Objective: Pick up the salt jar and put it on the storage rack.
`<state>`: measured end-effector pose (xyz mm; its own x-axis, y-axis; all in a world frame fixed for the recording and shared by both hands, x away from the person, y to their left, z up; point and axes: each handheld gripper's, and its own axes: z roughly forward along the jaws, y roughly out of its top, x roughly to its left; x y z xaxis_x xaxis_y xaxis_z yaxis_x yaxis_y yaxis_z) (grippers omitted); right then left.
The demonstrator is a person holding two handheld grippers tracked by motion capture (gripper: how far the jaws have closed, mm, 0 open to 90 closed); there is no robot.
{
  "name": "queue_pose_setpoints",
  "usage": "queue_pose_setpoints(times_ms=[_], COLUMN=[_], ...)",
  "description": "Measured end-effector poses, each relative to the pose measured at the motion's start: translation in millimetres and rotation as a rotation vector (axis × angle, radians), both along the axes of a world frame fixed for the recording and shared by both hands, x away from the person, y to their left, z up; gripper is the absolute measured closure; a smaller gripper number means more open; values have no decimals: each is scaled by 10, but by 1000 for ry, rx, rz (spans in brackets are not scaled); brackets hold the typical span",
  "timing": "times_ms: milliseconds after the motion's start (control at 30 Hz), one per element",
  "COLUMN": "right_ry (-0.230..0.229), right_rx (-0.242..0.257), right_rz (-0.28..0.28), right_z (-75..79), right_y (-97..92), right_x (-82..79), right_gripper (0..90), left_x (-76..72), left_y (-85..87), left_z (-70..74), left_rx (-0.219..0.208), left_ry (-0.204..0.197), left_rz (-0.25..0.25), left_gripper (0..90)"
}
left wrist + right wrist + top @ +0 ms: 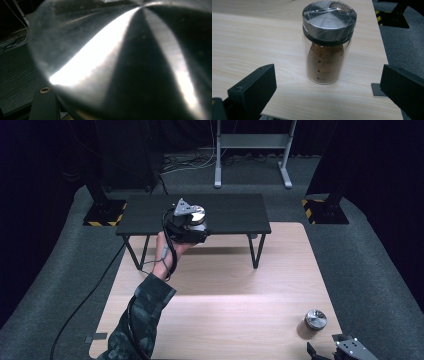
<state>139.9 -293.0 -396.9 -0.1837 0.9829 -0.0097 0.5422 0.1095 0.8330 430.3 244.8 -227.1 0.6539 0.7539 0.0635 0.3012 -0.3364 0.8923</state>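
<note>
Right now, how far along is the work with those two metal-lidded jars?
Probably about halfway. In hand: the left gripper is shut on a silver-lidded jar at the low black shelf-table; whether the jar rests on it I cannot tell. Left: the second glass jar of brown powder with a brushed-metal lid stands untouched on the light wooden table, before the open right gripper.

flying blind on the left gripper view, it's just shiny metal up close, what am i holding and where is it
Observer: In the high view the left gripper holds a metal-lidded jar at the black shelf.
Operator: is it set down yet
Observer: Cannot tell; the gripper hides its base.
Operator: what's the right one doing
Observer: The right gripper is open, jaws either side of a second jar of brown powder standing on the wooden table, not touching it.
</note>
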Motion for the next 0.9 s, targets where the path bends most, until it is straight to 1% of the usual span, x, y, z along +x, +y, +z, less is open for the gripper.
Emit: queue_pose_setpoints(times_ms=[367, 700, 900], right_ry=[4, 4, 4], right_rx=[3, 2, 3], right_rz=[-1, -4, -4], right_z=[-4, -8, -7], right_y=[-10, -16, -19], right_x=[6, 3, -1], right_gripper=[0, 0, 0], left_x=[82, 210, 279], left_y=[-8, -20, -49], left_z=[67, 131, 152], left_rx=[6, 9, 23], left_ry=[7, 19, 28], left_rz=[17, 34, 44], left_gripper=[306, 306, 307])
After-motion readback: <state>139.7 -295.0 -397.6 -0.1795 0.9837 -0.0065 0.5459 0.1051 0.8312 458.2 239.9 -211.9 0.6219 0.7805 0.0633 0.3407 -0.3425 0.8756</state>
